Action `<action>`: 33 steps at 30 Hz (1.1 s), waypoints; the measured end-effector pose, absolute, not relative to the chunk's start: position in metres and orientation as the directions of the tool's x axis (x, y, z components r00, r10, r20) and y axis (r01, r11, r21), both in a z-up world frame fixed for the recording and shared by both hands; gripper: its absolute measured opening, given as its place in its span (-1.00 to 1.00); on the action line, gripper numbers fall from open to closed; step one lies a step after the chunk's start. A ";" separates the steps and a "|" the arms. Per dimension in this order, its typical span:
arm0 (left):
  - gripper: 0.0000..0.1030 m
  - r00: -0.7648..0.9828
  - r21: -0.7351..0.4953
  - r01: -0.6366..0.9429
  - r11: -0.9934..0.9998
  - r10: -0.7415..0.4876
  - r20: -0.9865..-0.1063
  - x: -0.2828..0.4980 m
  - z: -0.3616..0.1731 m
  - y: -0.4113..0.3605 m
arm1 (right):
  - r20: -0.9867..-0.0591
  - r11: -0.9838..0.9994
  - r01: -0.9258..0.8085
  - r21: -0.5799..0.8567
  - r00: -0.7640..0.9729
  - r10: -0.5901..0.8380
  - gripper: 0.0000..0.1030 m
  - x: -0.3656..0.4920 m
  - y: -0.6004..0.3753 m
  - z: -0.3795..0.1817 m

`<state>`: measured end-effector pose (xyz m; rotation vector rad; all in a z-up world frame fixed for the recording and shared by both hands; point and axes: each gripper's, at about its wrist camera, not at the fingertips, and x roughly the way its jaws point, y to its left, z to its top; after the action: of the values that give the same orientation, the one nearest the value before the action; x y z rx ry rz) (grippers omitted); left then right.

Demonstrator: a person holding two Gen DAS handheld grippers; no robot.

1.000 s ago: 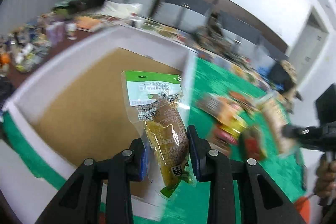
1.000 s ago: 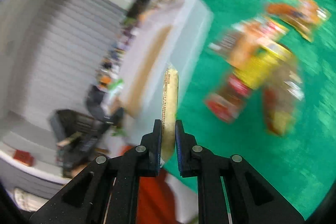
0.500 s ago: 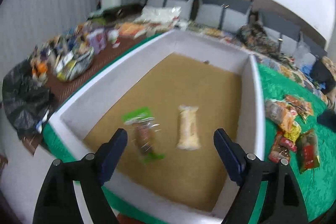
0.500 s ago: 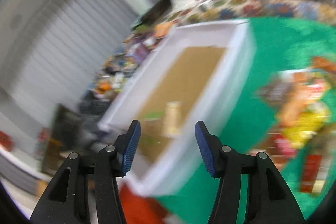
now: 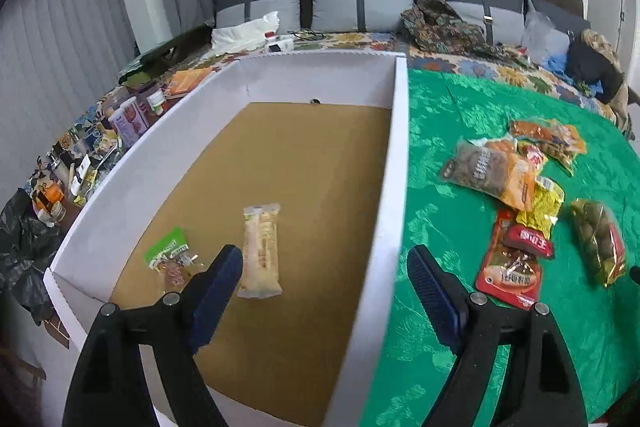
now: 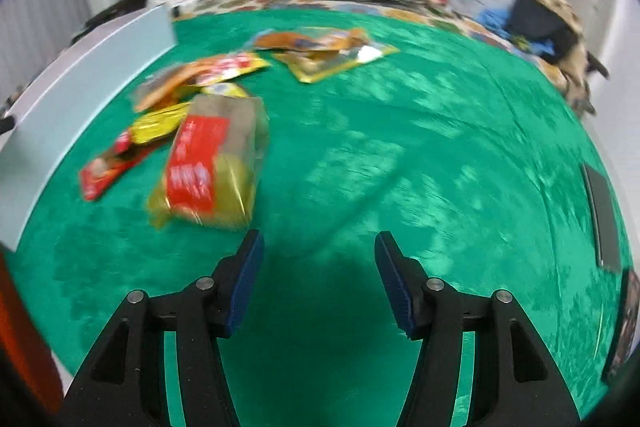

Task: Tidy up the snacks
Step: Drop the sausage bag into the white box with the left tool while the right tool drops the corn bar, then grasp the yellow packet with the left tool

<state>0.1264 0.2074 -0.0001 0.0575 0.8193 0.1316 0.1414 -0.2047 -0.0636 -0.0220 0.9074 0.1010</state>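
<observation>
A big white box (image 5: 394,163) with a brown cardboard floor stands on the green cloth. A pale long snack bar (image 5: 261,243) and a green-topped packet (image 5: 170,253) lie inside near its front. My left gripper (image 5: 324,267) is open and empty above the box's right wall. A pile of snack packets (image 5: 520,187) lies on the cloth to the right of the box. In the right wrist view my right gripper (image 6: 318,259) is open and empty above the cloth, just right of a red-labelled yellow packet (image 6: 210,167); the box wall (image 6: 80,75) is at left.
A green cloth (image 6: 420,147) covers the table. Bottles and clutter (image 5: 100,147) line the left side beyond the box. Grey cushions (image 5: 360,3) and piled clothes (image 5: 444,23) sit at the back. A dark flat object (image 6: 602,219) lies at the cloth's right edge.
Both grippers opened and dropped their snacks into the box: the green-topped packet from the left, the pale bar from the right. The right gripper then swung right, over the cloth by the pile.
</observation>
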 end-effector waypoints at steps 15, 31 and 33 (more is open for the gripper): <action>0.63 0.637 0.093 -0.072 0.993 0.118 -0.762 0.119 -0.004 0.188 | -0.787 0.999 0.038 0.022 0.617 -0.006 0.51 0.144 -0.240 -0.095; 0.78 0.800 0.162 -0.139 0.977 0.207 -0.563 0.081 0.042 0.158 | -0.791 0.998 0.052 0.021 0.612 -0.015 0.63 0.145 -0.242 -0.095; 0.89 0.823 0.122 -0.084 0.989 0.138 -0.552 0.078 0.053 0.149 | -0.791 0.998 0.055 0.021 0.611 -0.016 0.64 0.145 -0.243 -0.096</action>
<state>0.0780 0.1495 0.0526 0.0942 0.5936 0.1179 0.1451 -0.2430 -0.0956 0.0449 0.9124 -0.0410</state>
